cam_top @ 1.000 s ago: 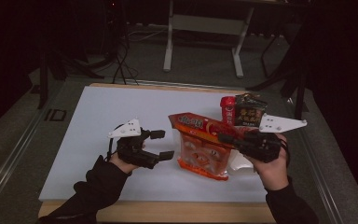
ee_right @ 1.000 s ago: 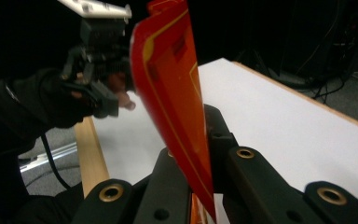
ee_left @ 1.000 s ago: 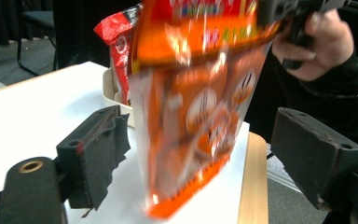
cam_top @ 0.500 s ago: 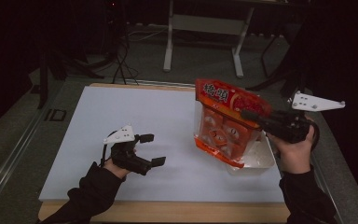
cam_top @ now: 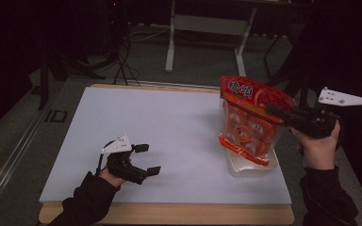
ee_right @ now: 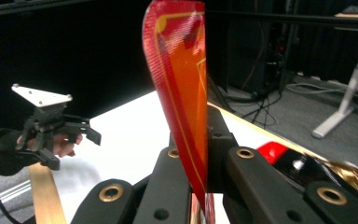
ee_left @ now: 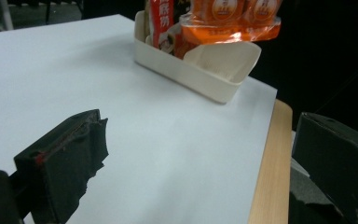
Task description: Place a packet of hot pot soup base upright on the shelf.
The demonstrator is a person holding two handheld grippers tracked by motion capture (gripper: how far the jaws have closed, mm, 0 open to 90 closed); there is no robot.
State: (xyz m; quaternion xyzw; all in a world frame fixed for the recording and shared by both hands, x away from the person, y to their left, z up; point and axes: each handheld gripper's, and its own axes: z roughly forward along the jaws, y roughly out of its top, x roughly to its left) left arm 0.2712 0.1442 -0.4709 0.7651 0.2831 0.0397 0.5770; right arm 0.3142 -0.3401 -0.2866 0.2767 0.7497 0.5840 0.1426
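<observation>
An orange snack bag hangs upright over a white tray at the table's right edge. My right gripper is shut on the bag's top corner. In the right gripper view the bag stands edge-on, pinched between the jaws of that gripper. My left gripper rests low near the front left, open; its jaws have just been opening and nothing is between them. In the left gripper view its jaws stand wide apart over bare board, the tray and bag beyond.
The white board lies on a wooden table with its front edge near my left hand. Another red packet stands in the tray's far end. A metal stand and cables lie on the dark floor behind.
My right gripper has lifted the bag up and to the right, from lying on the board to hanging over the tray. My left gripper has drawn back left and toward the front edge.
</observation>
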